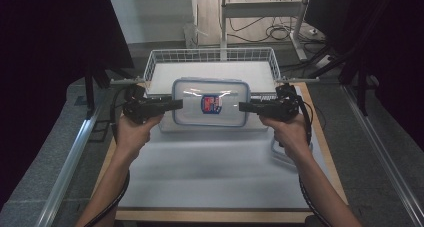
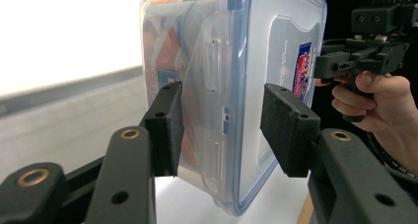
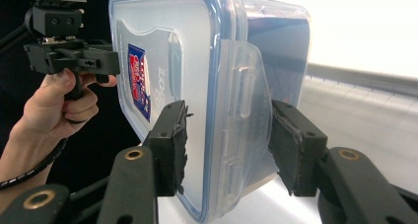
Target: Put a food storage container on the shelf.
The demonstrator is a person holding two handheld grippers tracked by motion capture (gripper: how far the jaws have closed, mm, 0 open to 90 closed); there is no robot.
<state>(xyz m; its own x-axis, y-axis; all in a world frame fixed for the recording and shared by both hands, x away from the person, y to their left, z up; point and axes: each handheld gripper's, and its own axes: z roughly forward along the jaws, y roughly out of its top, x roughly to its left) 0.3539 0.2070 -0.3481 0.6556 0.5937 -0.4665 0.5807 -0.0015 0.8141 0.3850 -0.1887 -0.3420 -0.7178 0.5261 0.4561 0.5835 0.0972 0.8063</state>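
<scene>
Container (image 1: 210, 102), a clear plastic box with a blue-rimmed lid and a red-and-blue label, hangs above the white table (image 1: 210, 172), just in front of the white wire basket (image 1: 210, 57), carried between your two grippers. Your left gripper (image 1: 177, 104) takes the box's left short end; your right gripper (image 1: 244, 107) takes the opposite end. In the left gripper view, your left gripper (image 2: 222, 125) has its jaws part-way closed over the end with its latch flap (image 2: 212, 86), one pad (image 2: 172, 130) against the box's underside and the other standing at the lid face. In the right gripper view, your right gripper (image 3: 226, 145) shows the same hold: jaws part-way closed, both pads (image 3: 288, 147) pressed on the container's end about its flap (image 3: 244, 100). Coloured contents show dimly through the wall. Another clear lid (image 1: 285, 154) lies on the table beneath your right forearm.
</scene>
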